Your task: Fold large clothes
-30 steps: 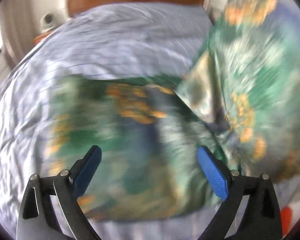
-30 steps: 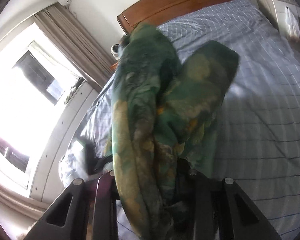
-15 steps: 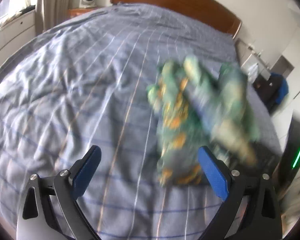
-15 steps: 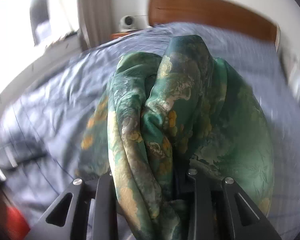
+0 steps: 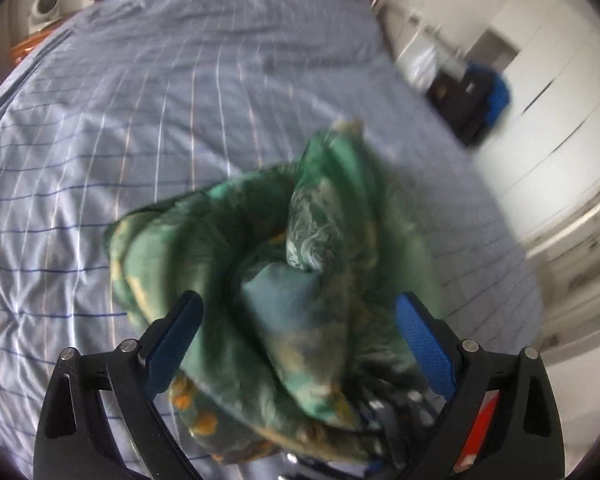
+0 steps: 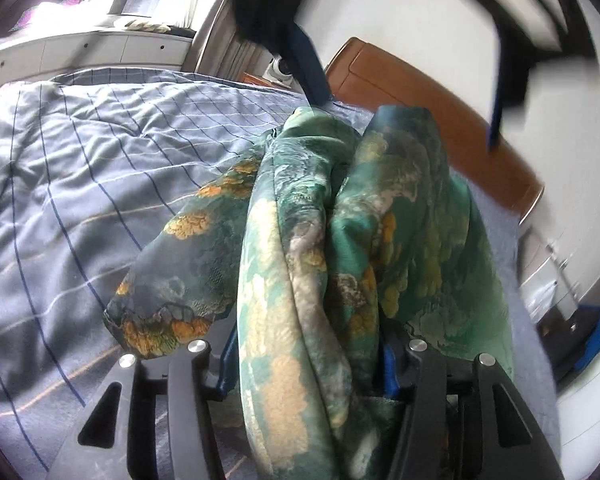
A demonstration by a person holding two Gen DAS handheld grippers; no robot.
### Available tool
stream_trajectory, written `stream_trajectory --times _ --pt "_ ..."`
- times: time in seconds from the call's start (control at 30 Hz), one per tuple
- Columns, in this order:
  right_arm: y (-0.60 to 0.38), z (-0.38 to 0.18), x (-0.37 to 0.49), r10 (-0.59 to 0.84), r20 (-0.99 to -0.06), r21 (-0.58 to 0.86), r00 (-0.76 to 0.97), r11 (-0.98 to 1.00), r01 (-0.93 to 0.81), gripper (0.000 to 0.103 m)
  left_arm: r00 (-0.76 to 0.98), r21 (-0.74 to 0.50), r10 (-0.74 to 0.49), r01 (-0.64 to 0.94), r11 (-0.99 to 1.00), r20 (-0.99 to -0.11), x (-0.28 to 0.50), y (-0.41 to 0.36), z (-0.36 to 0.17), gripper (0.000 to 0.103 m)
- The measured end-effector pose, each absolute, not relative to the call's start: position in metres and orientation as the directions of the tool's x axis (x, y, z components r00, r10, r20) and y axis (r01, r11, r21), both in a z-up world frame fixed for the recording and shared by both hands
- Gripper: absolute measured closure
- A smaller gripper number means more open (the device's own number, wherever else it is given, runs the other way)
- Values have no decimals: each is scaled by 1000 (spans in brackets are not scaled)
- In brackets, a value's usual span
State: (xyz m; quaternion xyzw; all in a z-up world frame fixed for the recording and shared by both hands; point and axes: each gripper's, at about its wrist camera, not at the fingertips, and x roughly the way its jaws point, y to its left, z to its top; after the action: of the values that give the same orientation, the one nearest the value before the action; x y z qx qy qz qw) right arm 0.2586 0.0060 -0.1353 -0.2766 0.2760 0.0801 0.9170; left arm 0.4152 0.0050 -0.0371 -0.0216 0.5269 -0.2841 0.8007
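Observation:
A green floral garment with yellow and orange flowers hangs bunched above the blue checked bed. My right gripper is shut on a thick bundle of the garment, which drapes over its fingers. My left gripper is open, its blue pads on either side of the hanging cloth and not touching it. The left gripper also shows blurred at the top of the right wrist view, above the garment.
The bed has a light blue checked cover and a wooden headboard. A small white camera-like device sits on a bedside table. White cabinets and a dark bag with a blue item stand to the right.
The right gripper has carried the bunched garment nearer, so it now hangs between my open left fingers. Both views have swung round over the bed.

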Motion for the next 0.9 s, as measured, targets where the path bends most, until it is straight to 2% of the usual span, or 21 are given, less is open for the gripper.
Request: stream_trajectory --times 0.07,0.1,0.17,0.2,0.23,0.3,0.37,0.43,0.53,0.57,0.63,0.73,0.77,0.8,0.87,0.9 --pt "3 -136 261 -6 -543 -474 839 828 -301 47 275 -325 -457 413 851 -846 419 -1 -46 38" --pt "2 -135 262 -3 -541 -477 841 825 -304 46 277 -329 -451 390 860 -849 422 1 -50 70" --pt "0 -131 256 0 -527 -489 850 818 -303 36 267 -394 -499 363 845 -824 425 12 -54 77" --pt "0 -128 252 13 -526 -494 851 810 -317 28 272 -397 -506 371 840 -818 424 15 -53 80" --pt "0 -126 250 26 -527 -495 850 803 -332 23 280 -385 -503 384 839 -817 421 16 -52 82" --pt "-8 -111 233 94 -539 -459 837 801 -385 22 306 -355 -488 400 845 -818 418 20 -49 82" --pt "-30 -86 211 206 -535 -360 820 822 -441 21 314 -353 -484 391 850 -817 420 31 -52 83" --pt "-69 -56 193 298 -497 -225 815 863 -452 9 317 -352 -484 392 850 -815 425 40 -55 83" --pt "-127 -28 201 322 -456 -60 830 919 -389 8 321 -333 -474 406 851 -820 432 45 -59 82" --pt "-151 -25 221 276 -481 -13 832 947 -321 9 322 -330 -471 404 853 -821 434 47 -61 82" --pt "-183 -34 266 236 -580 58 780 967 -250 27 329 -331 -471 400 855 -819 437 51 -62 82" --pt "-192 -71 315 294 -722 164 626 952 -258 27 340 -337 -467 377 863 -816 442 61 -69 82" --pt "-181 -79 318 275 -733 128 622 954 -271 25 340 -341 -465 365 866 -818 444 65 -72 82" --pt "-166 -87 318 238 -743 69 626 957 -282 19 338 -346 -462 349 871 -820 447 70 -77 82" --pt "-131 -104 317 167 -762 -39 626 952 -302 3 344 -353 -452 314 882 -823 451 80 -85 77" --pt "-113 -113 317 120 -767 -99 631 948 -302 1 350 -350 -441 294 889 -827 452 84 -89 69"
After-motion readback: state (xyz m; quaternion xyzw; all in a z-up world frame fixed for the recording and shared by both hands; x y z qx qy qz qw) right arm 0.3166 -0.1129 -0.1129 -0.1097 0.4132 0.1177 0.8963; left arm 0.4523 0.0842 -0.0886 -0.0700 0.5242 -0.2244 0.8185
